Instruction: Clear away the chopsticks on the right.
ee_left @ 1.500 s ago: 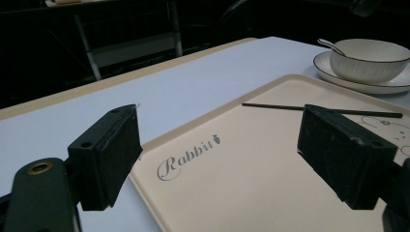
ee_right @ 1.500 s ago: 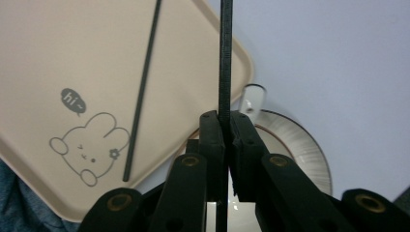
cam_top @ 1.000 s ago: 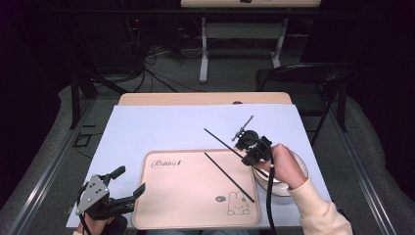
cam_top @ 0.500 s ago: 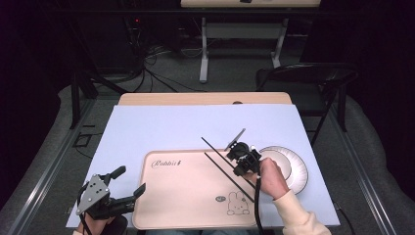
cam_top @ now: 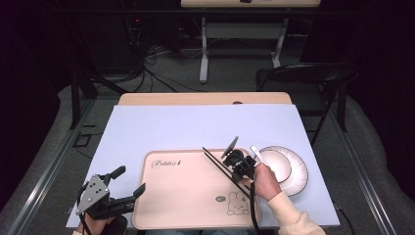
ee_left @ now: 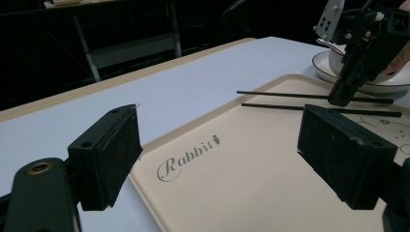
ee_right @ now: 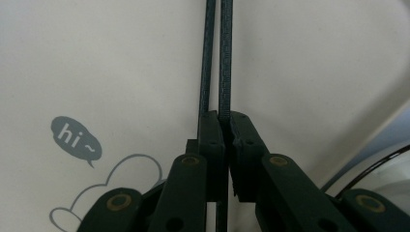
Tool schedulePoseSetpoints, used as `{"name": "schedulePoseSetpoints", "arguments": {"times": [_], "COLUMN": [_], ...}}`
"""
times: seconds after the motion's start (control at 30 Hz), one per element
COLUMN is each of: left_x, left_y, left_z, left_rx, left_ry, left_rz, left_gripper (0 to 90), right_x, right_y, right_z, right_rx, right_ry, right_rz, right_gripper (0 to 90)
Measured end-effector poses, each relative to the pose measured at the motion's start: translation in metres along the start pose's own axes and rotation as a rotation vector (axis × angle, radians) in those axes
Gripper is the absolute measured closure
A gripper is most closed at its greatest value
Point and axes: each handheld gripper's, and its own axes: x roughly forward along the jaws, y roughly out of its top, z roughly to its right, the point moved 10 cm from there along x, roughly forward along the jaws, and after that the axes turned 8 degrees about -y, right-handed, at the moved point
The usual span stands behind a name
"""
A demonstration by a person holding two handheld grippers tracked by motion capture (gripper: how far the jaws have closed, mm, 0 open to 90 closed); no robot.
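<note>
High view: pale blue surface (cam_top: 161,127) in a dark room, folding chair (cam_top: 303,78) behind. Right gripper (cam_top: 234,165), fingers clamped on two black chopsticks (cam_top: 215,159), over the tray (cam_top: 186,196) at its right edge; left gripper (cam_top: 128,185) fingers wide apart, holding nothing.

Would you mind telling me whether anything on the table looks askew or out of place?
Nothing looks spilled or damaged. The two black chopsticks lie slanted across the tray corner, their tips over its rim, but the right gripper is shut on them. The spoon rests in the bowl on the plate.
</note>
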Motion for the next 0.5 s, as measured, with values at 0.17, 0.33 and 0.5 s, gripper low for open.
{"name": "schedulePoseSetpoints", "arguments": {"times": [0.17,0.33,0.5], "left_x": [0.0001,0.0001,0.0002], "left_y": [0.0001,-0.0001,-0.0001], "left_z": [0.0003,0.0002,0.0002], "left_rx": [0.001,0.004,0.003], "left_ry": [0.0,-0.001,-0.002], "left_rz": [-0.001,-0.003,-0.003], "left_gripper": [15.4,15.4,15.4], "right_x": [0.0058,0.0056,0.0061], "right_y": [-0.0038,-0.0046,-0.0036], "right_z": [0.0,0.0022,0.0024], "right_rx": [-0.002,0.011,0.003], "right_ry": [-0.011,-0.013,-0.018], "right_rz": [-0.021,-0.022,-0.014], "right_gripper": [84.8,84.3,79.9]}}
